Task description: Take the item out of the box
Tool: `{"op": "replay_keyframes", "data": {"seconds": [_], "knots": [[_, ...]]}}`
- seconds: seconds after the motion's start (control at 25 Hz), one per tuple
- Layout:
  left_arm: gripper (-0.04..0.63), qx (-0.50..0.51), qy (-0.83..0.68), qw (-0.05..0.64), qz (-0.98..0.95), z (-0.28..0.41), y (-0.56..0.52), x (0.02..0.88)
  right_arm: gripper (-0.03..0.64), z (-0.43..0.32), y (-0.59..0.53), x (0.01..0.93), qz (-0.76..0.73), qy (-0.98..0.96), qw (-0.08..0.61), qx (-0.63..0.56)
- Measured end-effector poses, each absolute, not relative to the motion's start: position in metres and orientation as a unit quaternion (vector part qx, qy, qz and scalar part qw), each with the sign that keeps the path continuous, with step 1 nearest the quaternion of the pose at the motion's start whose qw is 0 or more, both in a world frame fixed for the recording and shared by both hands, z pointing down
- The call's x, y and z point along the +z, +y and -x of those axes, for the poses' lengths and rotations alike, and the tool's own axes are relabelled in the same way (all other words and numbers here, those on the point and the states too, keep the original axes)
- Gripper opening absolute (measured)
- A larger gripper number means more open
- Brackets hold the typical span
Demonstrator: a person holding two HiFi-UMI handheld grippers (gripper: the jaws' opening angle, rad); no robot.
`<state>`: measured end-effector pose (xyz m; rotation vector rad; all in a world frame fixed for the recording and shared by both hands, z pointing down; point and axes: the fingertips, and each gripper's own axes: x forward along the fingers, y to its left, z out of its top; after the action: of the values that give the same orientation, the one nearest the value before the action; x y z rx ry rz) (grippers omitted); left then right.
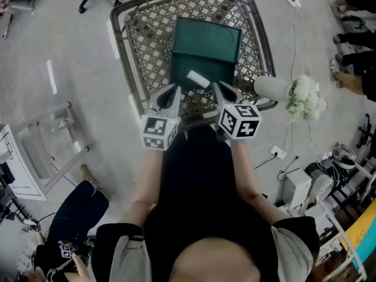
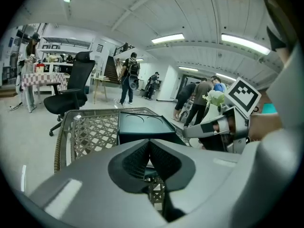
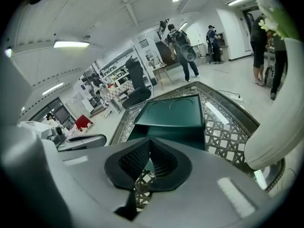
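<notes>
Lattice table [image 1: 135, 34] ahead, with the green box [image 1: 205, 43] mid-table. It looks closed, so the item is hidden. Left gripper [image 1: 171, 93] and right gripper [image 1: 221, 90] hover at its near edge, both pinched together and empty. I'd part them first, then lift the lid evenly.

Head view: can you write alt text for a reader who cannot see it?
Seen from above, a person holds the left gripper and right gripper, both shut and empty, side by side, pointing at the near side of a dark green box on a lattice-topped table. A white vase of white flowers sits at the table's near right corner.
</notes>
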<state>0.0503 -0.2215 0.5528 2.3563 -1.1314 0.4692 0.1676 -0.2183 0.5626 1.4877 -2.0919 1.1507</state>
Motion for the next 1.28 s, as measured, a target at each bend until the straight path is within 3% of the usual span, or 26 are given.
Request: {"op": "replay_keyframes", "data": {"seconds": [0.44, 0.76, 1.28], "knots": [[0.008, 0.176, -0.445, 0.256, -0.84, -0.047, -0.231, 0.575, 0.002, -0.151, -0.232, 0.593, -0.448, -0.77, 0.241, 0.385], [0.008, 0.18, -0.475, 0.267, -0.819, -0.038, -0.233, 0.585, 0.003, -0.141, -0.242, 0.615, -0.386, -0.797, 0.336, 0.322], [0.008, 0.176, -0.514, 0.276, -0.792, -0.016, -0.233, 0.591, 0.171, -0.113, -0.243, 0.641, -0.284, -0.814, 0.386, 0.328]]}}
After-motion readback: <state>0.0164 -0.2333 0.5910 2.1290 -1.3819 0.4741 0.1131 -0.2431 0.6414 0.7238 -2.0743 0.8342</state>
